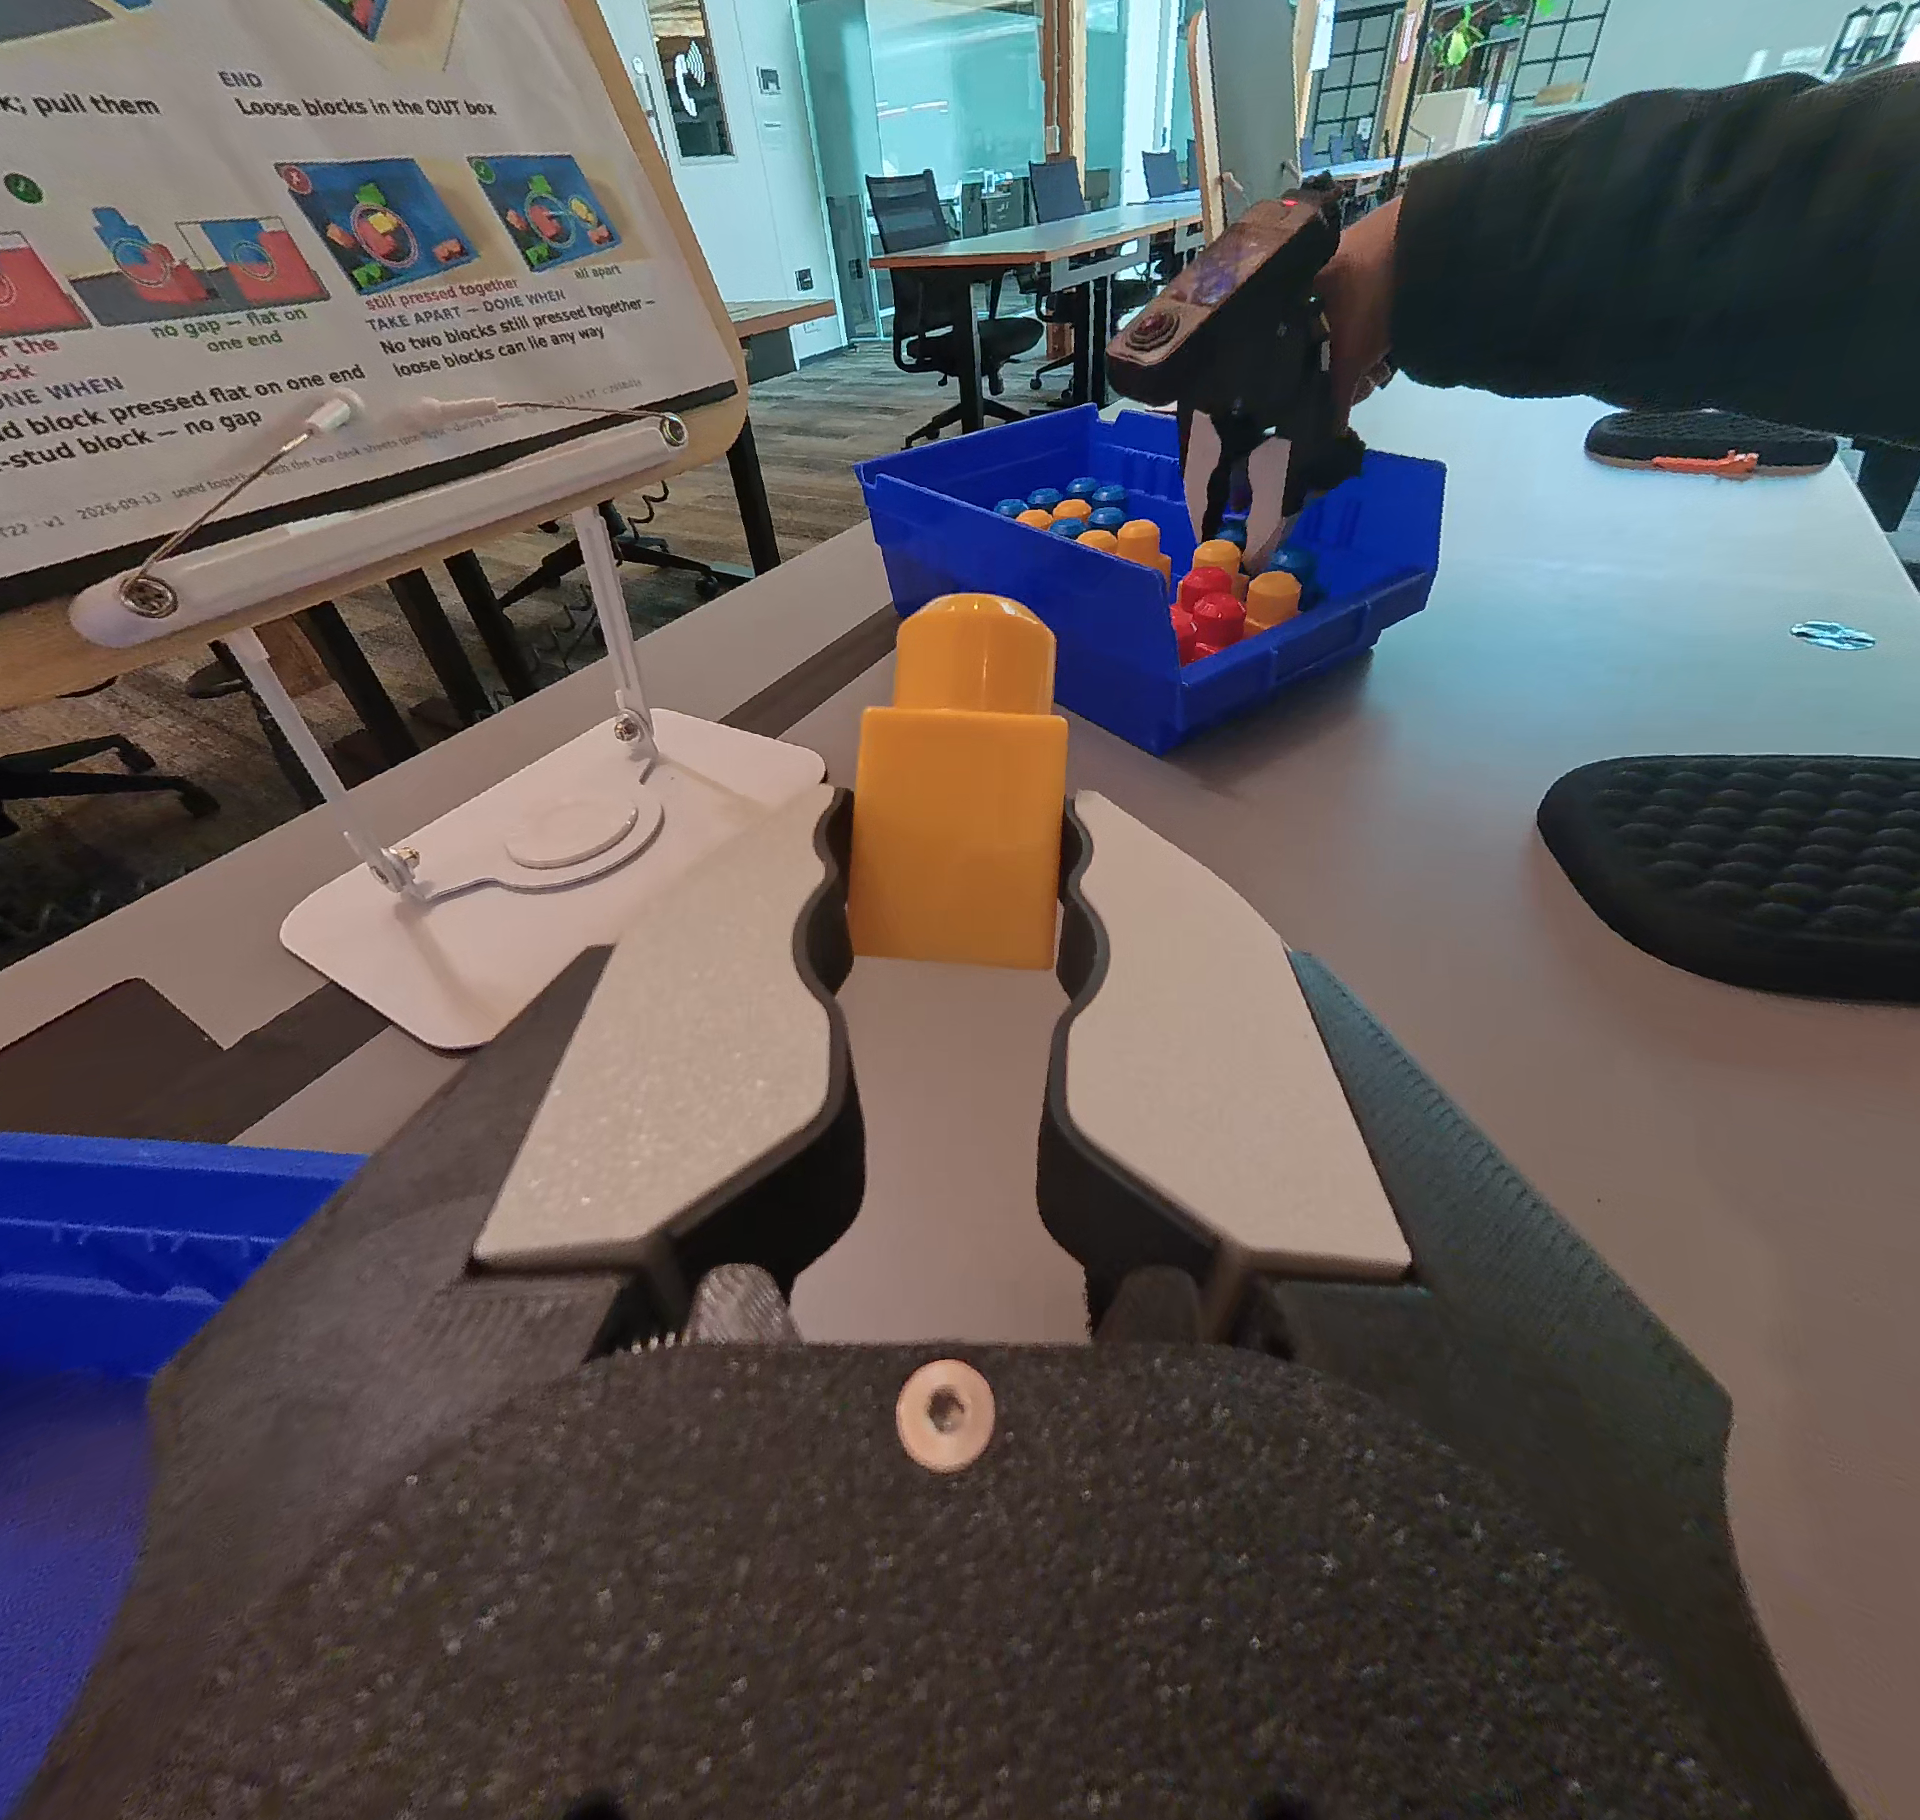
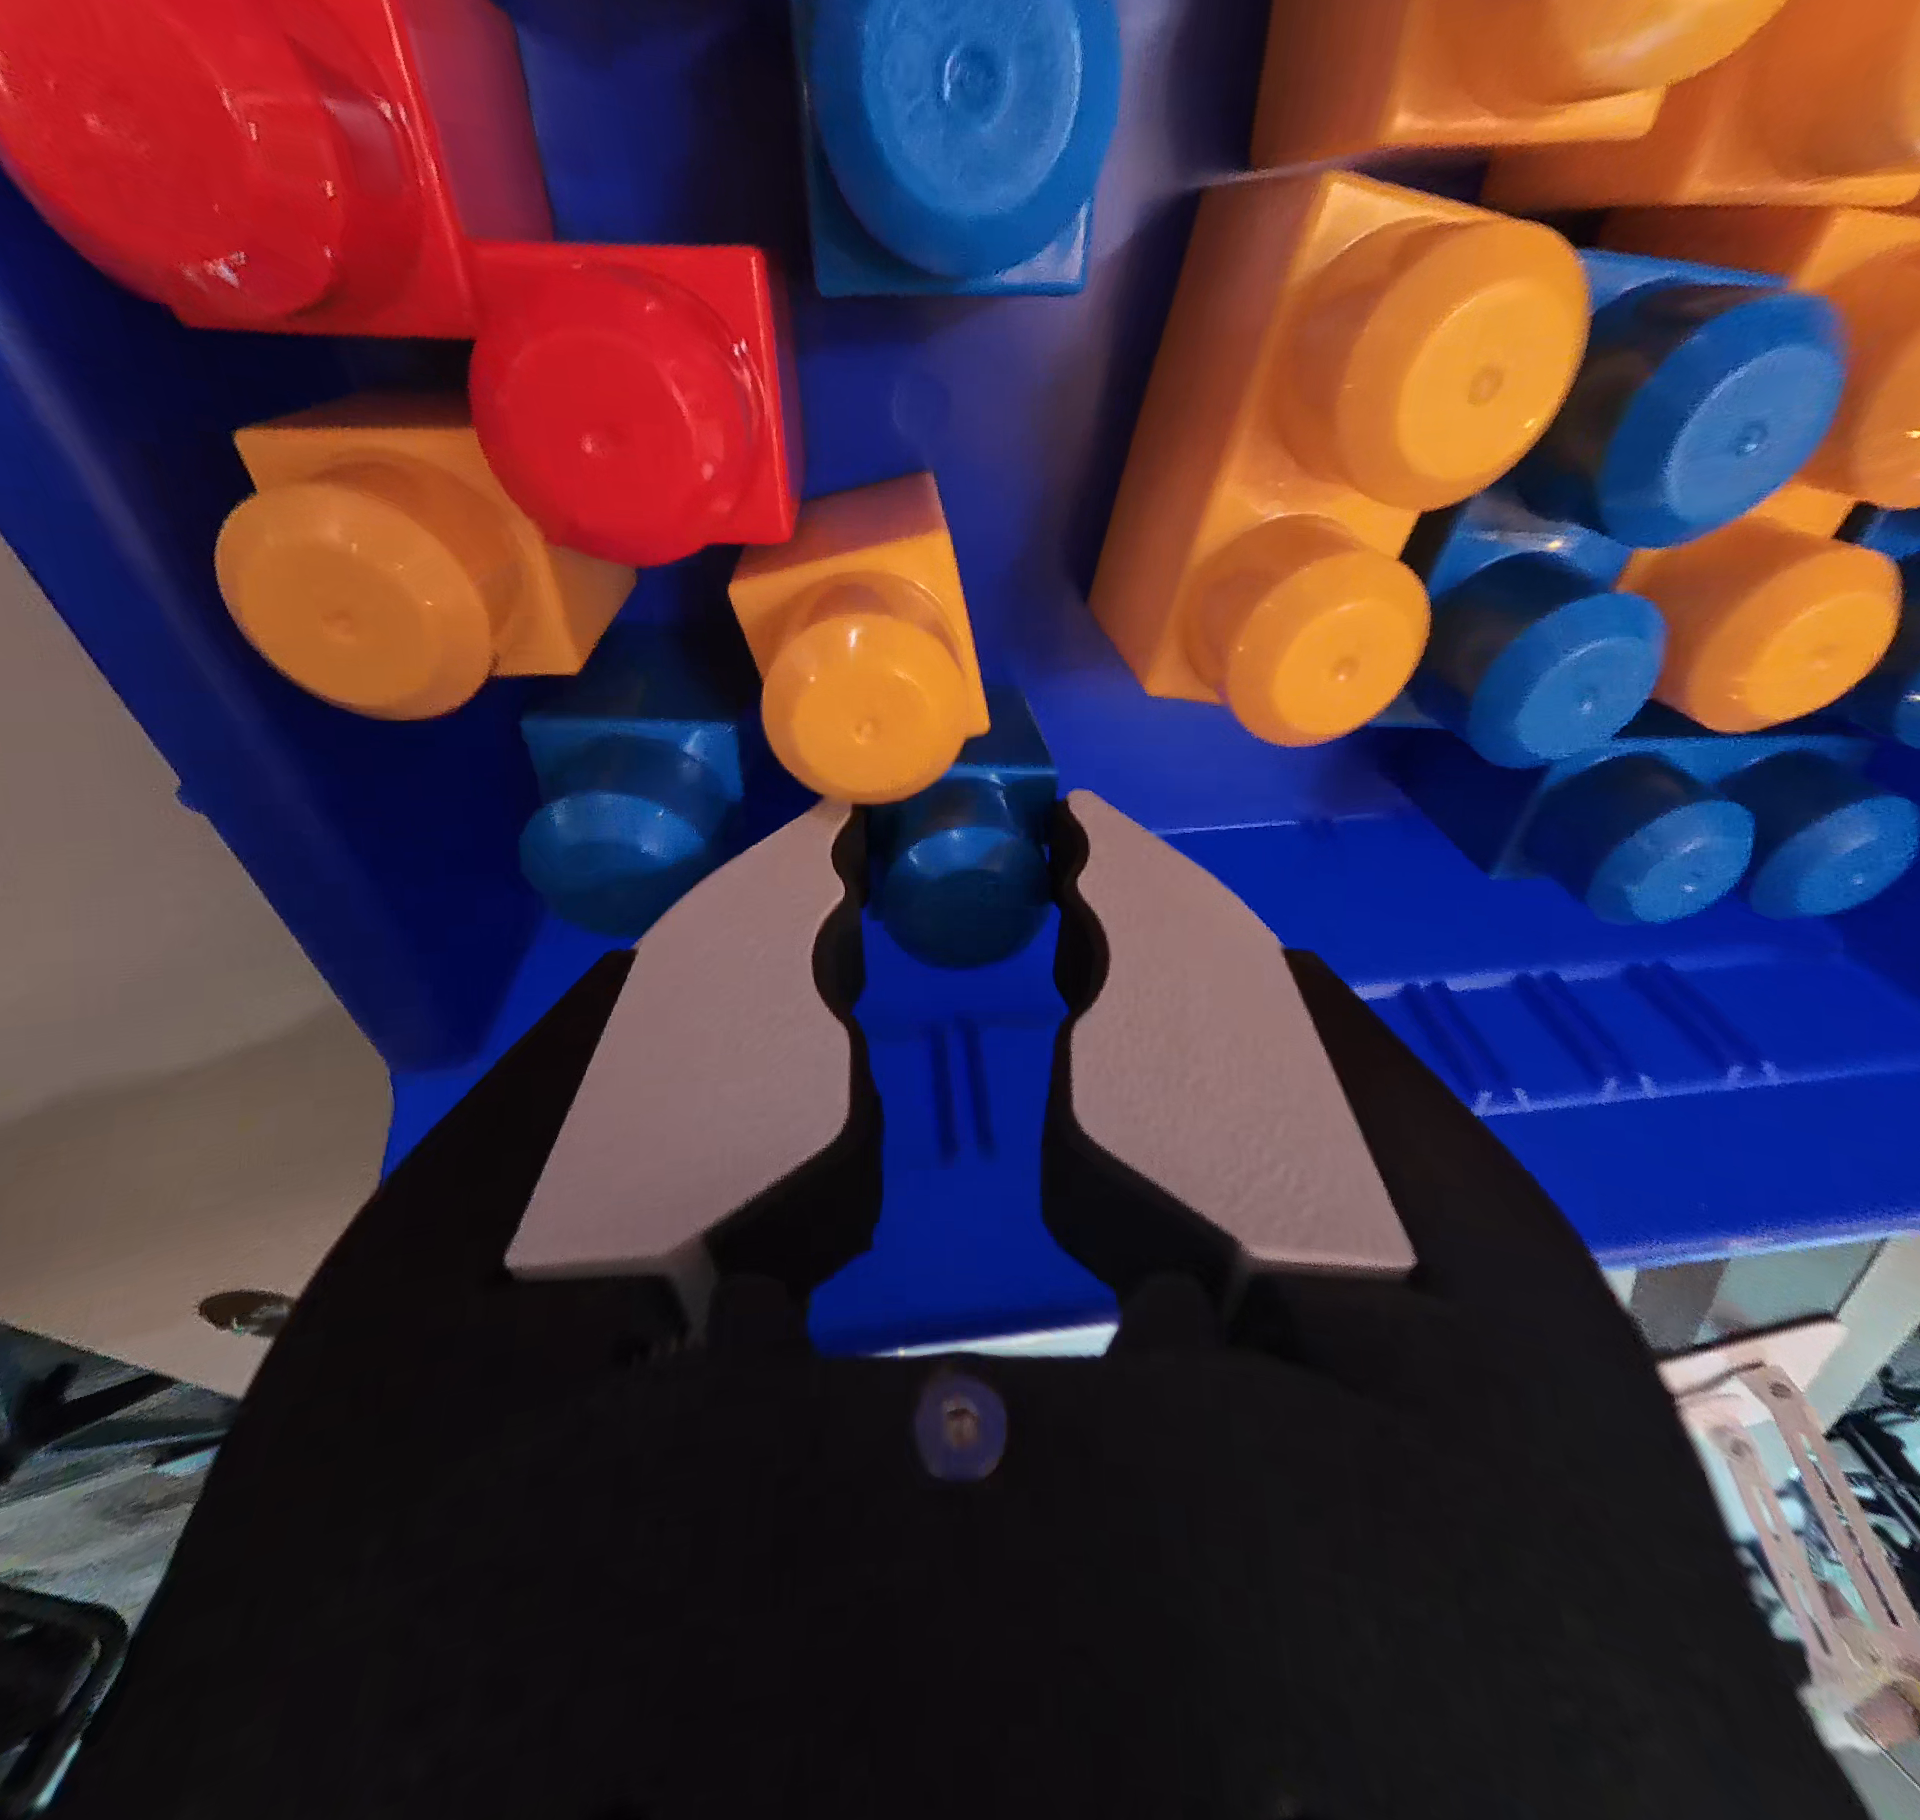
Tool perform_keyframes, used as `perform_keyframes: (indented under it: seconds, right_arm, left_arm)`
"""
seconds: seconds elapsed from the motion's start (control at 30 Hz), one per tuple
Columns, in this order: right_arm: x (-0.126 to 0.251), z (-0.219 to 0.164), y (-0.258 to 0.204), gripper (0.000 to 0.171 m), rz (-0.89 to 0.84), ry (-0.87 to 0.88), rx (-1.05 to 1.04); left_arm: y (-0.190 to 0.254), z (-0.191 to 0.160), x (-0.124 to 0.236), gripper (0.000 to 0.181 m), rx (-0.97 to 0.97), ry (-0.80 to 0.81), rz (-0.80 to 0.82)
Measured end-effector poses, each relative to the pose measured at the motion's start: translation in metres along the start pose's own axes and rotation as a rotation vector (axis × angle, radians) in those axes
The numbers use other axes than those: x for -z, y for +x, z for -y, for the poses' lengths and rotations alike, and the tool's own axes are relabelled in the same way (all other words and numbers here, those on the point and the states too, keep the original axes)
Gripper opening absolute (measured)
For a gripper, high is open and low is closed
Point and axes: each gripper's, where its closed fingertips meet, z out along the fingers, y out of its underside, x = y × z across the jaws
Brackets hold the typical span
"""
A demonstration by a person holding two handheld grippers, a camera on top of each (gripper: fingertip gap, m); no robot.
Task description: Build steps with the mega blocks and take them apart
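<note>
Early stage, by the look of it: no steps built yet. Left gripper [image 1: 956, 835] clamped on 1 orange block [image 1: 961, 814], stud up. At 2 o'clock, right gripper [image 2: 956, 835] inside blue bin [image 1: 1049, 607], fingers closing around 1 blue block [image 2: 961, 882]; contact unclear. Stacking and dismantling remain.

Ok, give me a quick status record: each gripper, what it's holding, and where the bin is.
left gripper: shut on orange one-stud block, held upright above the grey table
right gripper: inside blue bin, fingers either side of blue one-stud block; contact unclear
bin contents: red, orange and blue blocks
bin place: ahead of the left gripper
</note>
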Motion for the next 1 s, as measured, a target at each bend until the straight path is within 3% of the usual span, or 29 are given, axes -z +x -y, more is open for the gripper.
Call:
perform_keyframes:
  seconds: [0.33,0.47,0.6,0.73,1.0]
  right_arm:
    - [0.004,-0.002,0.004,0.034,-0.031,-0.003,0.005]
    - [0.037,0.012,0.013,0.038,-0.083,0.103,-0.039]
    - [0.093,0.06,0.004,0.045,-0.142,0.345,0.018]
    - [0.138,0.122,-0.038,0.047,-0.165,0.546,0.182]
    - [0.169,0.228,-0.161,0.046,-0.082,0.775,0.525]
  left_arm:
    - [0.0,-0.001,-0.001,0.037,-0.004,-0.007,0.001]
    - [0.001,-0.002,-0.001,0.037,-0.004,-0.01,-0.001]
    - [0.001,-0.003,-0.002,0.037,-0.005,-0.014,-0.003]
    - [0.003,-0.002,-0.002,0.037,-0.007,-0.014,-0.008]
    - [0.01,-0.001,-0.004,0.037,-0.01,-0.011,-0.028]
